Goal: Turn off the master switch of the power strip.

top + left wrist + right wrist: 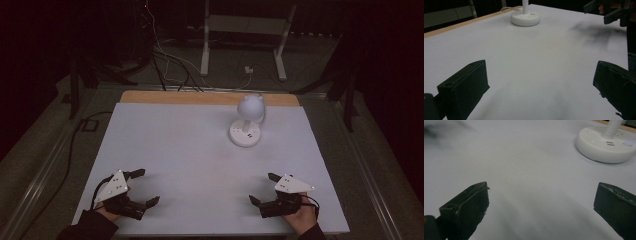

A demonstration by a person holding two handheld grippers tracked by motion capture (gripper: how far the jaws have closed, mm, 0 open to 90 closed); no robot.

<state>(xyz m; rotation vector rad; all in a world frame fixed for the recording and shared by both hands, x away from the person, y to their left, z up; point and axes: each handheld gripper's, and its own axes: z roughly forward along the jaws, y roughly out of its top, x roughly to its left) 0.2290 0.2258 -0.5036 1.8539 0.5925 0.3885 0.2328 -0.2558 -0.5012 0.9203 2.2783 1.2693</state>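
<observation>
Both grippers sat at the near edge of the table [150, 130], the left gripper [142, 187] and right gripper [264, 189] with jaws spread wide, nothing between them. That looked like a ready stance. Well beyond them stood the white desk lamp [247, 122], nearer the far right side, untouched, a likely target.

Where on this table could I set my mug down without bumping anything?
Almost anywhere. The white table is bare from its left edge across to the lamp, and between the left gripper and right gripper. The one crowded spot is the far right, around the lamp's round base.
</observation>
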